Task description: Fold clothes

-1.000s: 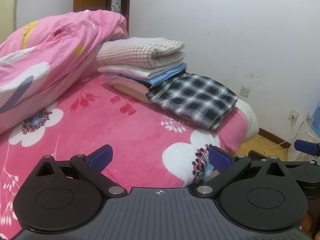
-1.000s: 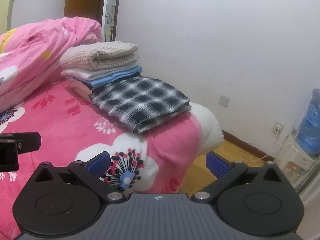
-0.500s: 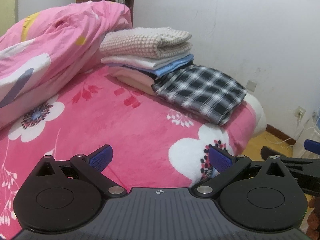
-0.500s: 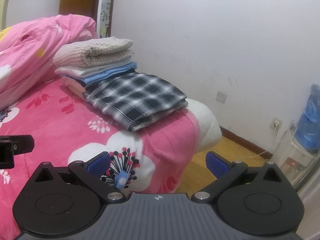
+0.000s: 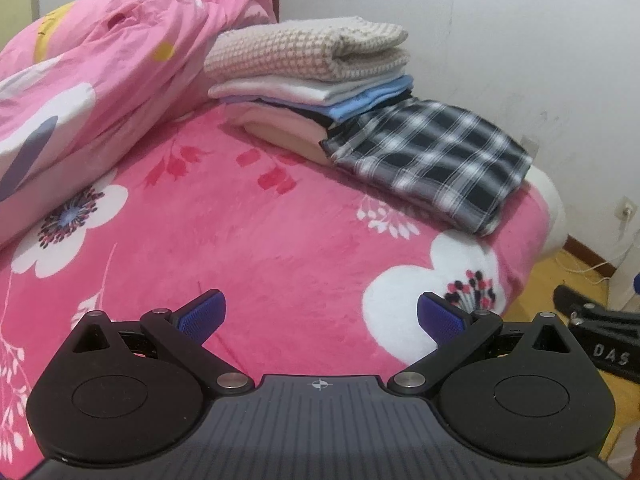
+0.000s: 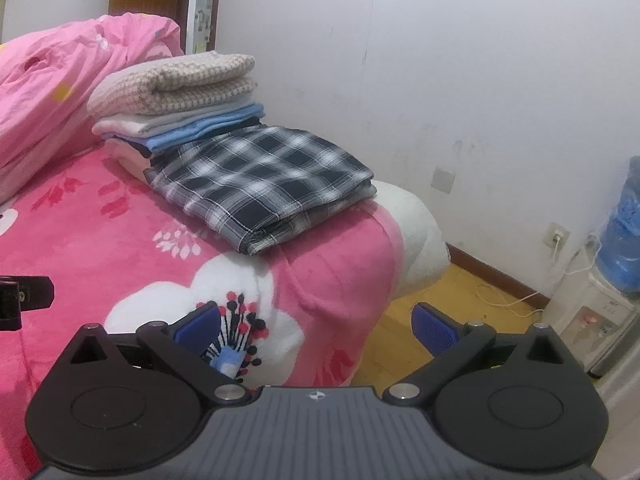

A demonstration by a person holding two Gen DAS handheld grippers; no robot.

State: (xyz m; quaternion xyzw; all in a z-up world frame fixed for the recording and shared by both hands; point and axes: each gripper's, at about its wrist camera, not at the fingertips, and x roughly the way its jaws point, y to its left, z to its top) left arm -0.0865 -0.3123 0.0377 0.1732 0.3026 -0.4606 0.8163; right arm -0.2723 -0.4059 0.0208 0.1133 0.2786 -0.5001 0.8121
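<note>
A folded black-and-white plaid garment [image 5: 436,156] [image 6: 264,184] lies flat at the bed's far right corner. Beside it stands a stack of folded clothes [image 5: 316,80] [image 6: 180,100] with a beige checked piece on top, then white, blue and pale pink ones. My left gripper [image 5: 320,316] is open and empty, hovering above the pink floral bedspread [image 5: 240,240], well short of the clothes. My right gripper [image 6: 316,326] is open and empty over the bed's right edge. Each gripper shows at the edge of the other's view.
A bunched pink quilt [image 5: 100,64] fills the left and back of the bed. White wall runs behind. Right of the bed lie wooden floor [image 6: 420,304], a wall socket with cable [image 6: 556,236] and a water dispenser with a blue bottle [image 6: 620,248].
Both grippers have moved forward toward the folded clothes, which now look larger and nearer. Both stay open and empty. The clothes have not moved.
</note>
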